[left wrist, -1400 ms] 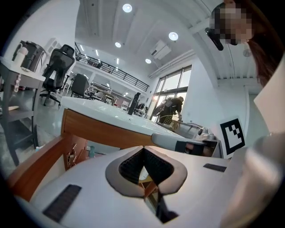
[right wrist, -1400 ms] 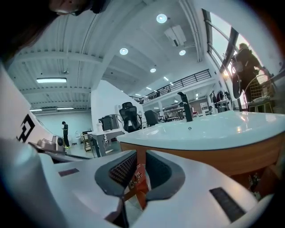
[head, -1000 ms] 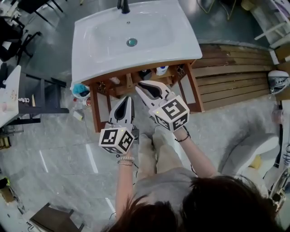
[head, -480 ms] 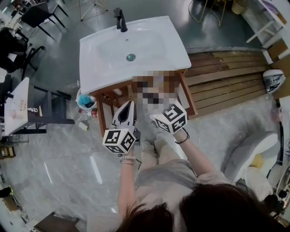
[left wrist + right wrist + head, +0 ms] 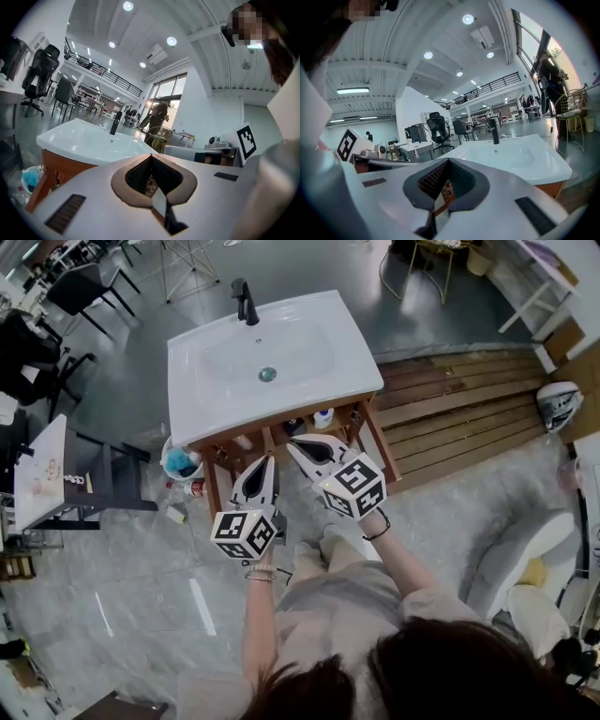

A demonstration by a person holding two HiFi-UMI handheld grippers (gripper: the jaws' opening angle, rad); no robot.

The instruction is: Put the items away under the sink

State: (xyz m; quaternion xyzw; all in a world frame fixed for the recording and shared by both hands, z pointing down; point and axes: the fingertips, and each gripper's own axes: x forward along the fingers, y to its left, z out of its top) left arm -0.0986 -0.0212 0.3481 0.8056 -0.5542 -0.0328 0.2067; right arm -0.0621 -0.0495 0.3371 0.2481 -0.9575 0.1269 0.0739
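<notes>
Left gripper (image 5: 268, 463) shut, empty. Right gripper (image 5: 293, 442) shut, empty. Bottle (image 5: 323, 416) under sink (image 5: 216, 413), just ahead of right jaws. Floor things (image 5: 178, 463) left of left jaws; left hand nearer.

A white sink (image 5: 272, 362) tops a wooden stand (image 5: 211, 484), its black faucet (image 5: 242, 301) at 12 o'clock. From 6 o'clock the left gripper (image 5: 268, 461) and right gripper (image 5: 293, 442) point under it, jaws together. A bin (image 5: 178, 463) sits at 8 o'clock.
</notes>
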